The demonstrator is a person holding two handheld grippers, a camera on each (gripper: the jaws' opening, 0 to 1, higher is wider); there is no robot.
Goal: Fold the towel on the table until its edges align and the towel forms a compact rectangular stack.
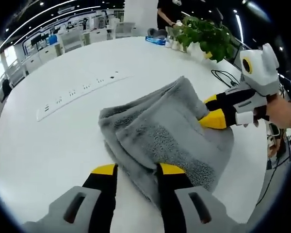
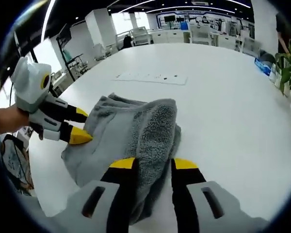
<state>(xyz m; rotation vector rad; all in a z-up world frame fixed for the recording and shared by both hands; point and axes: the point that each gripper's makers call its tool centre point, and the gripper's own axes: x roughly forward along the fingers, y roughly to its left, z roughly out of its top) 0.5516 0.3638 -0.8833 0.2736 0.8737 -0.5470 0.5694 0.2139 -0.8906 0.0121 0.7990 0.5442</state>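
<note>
Left gripper [image 1: 137, 169]: yellow-tipped jaws parted, towel edge lying in the gap, not clamped; seen from the other camera at 9 o'clock [image 2: 83, 125], tips at the towel's edge.
Right gripper [image 2: 153, 163]: jaws parted, folded towel edge lying between them, not visibly pinched; seen from the left gripper view at 3 o'clock [image 1: 209, 111], yellow tips touching the towel's side, a hand [image 1: 282, 109] holding it.
Towel [image 1: 165, 131]: grey, loosely folded and rumpled, several layers bunched, edges not aligned; mid-table, between both grippers [image 2: 131, 131].
Table [image 1: 48, 150]: white, round-edged, carrying the towel.
Power strip [image 1: 77, 92]: white, flush in the table, at 10 o'clock from the towel; at 12 o'clock in the right gripper view [image 2: 152, 77].
Plant [image 1: 206, 34]: green leaves, far table edge at 1 o'clock.
Black cable [image 1: 225, 76]: near the plant.
</note>
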